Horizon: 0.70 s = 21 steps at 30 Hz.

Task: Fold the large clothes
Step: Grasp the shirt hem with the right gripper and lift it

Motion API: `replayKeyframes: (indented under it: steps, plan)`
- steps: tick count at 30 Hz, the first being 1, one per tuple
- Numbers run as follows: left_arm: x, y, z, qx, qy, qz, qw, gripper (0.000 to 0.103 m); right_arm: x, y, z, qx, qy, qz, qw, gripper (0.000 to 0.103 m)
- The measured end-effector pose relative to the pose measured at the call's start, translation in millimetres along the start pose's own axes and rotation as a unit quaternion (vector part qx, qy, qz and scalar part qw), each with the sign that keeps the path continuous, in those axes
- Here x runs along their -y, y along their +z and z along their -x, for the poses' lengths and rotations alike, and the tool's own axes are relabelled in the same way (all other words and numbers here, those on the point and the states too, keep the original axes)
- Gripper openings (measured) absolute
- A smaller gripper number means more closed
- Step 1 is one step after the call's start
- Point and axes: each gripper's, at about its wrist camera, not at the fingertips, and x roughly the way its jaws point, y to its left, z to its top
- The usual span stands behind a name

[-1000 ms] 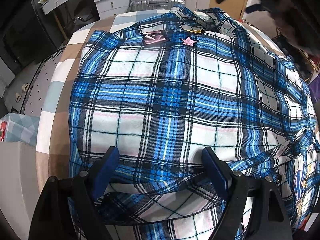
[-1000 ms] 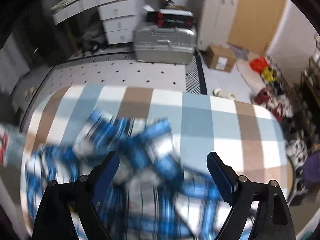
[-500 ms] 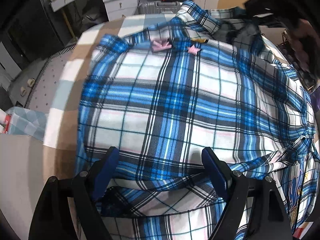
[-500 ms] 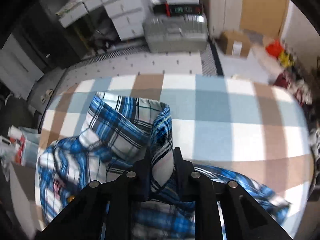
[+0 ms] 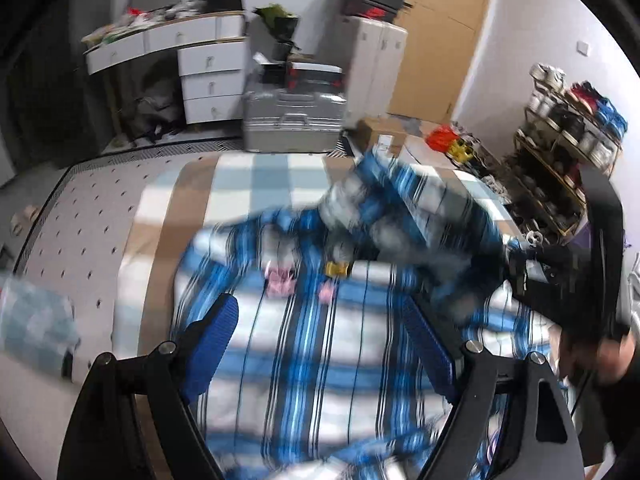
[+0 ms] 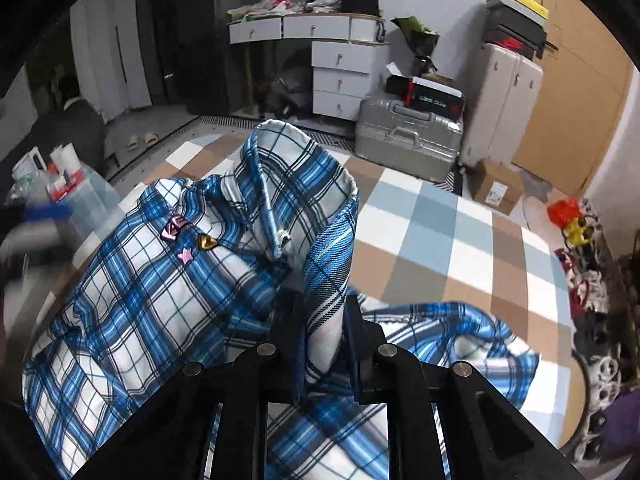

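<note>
right gripper [image 6: 325, 312] pinches soft, crumpled plaid shirt [image 6: 132, 292].

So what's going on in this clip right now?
A person with a handheld gripper in each hand is folding a blue plaid shirt spread on a checked tablecloth. The right gripper is clamped on a sleeve and holds it raised above the shirt body. The left gripper is open with nothing between its fingers, hovering over the shirt's back; its view is motion-blurred. The fold is underway, not finished.
</note>
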Motion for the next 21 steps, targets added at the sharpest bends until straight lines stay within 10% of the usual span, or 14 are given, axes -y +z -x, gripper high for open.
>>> replayKeyframes:
  steps: [17, 21]
  plan:
    - [54, 77, -125, -0.128, 0.063, -0.063, 0.9877, 0.080, 2, -21, -8, 0.011, 0.033, -0.011, 0.999, 0.017]
    - [46, 76, -128, -0.143, 0.030, -0.032, 0.9887, 0.034, 5, -26, -9, -0.003, 0.016, 0.000, 1.000, 0.017]
